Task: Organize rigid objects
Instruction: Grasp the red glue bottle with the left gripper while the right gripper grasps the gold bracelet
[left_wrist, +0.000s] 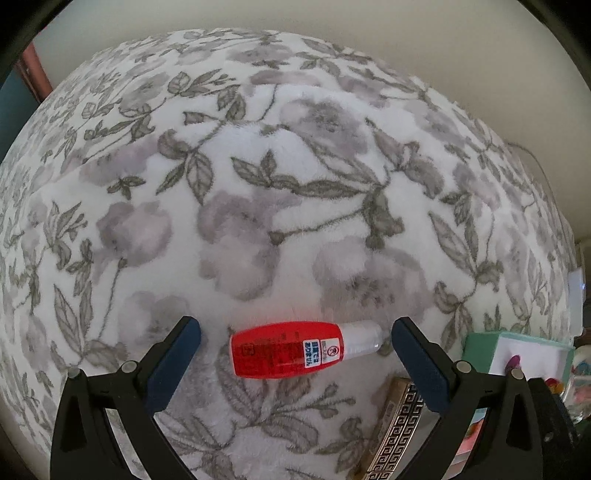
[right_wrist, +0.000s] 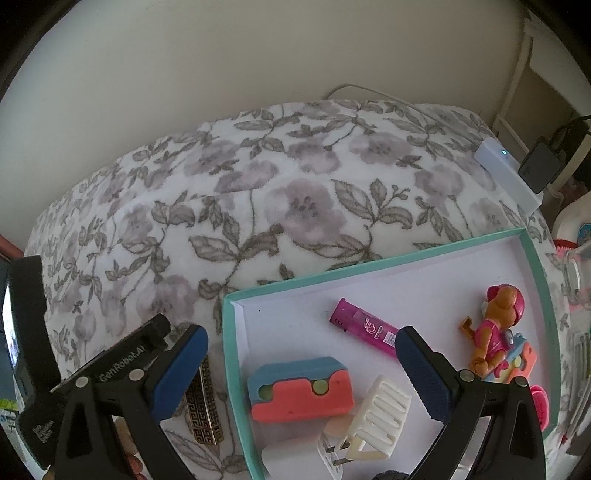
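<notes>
Bottle (left_wrist: 295, 349): red body, clear cap, lying on its side on the floral blanket (left_wrist: 258, 184), between my left gripper's (left_wrist: 295, 332) fingers, touching neither; cap end points toward the right finger; those jaws stand released, wide apart, nothing in them. A gold-patterned clip (left_wrist: 397, 432) lies on the blanket beneath the right finger of that gripper, just beside the teal box (left_wrist: 480, 343).

My right gripper (right_wrist: 301, 338) is likewise released, jaws spread and empty, hanging over the box's near left corner; its left finger is outside the box wall (right_wrist: 231, 350), over the clip; its right finger is over the box floor. Between the fingers, inside the box: a coral-and-blue block (right_wrist: 301, 391), a white slotted clip (right_wrist: 380, 413), a white plug (right_wrist: 325, 450). Just ahead of the right finger lies a pink lighter (right_wrist: 364, 325), one end hidden behind that finger. A toy figure (right_wrist: 496, 325) sits to the right of that finger, apart from the lighter.
</notes>
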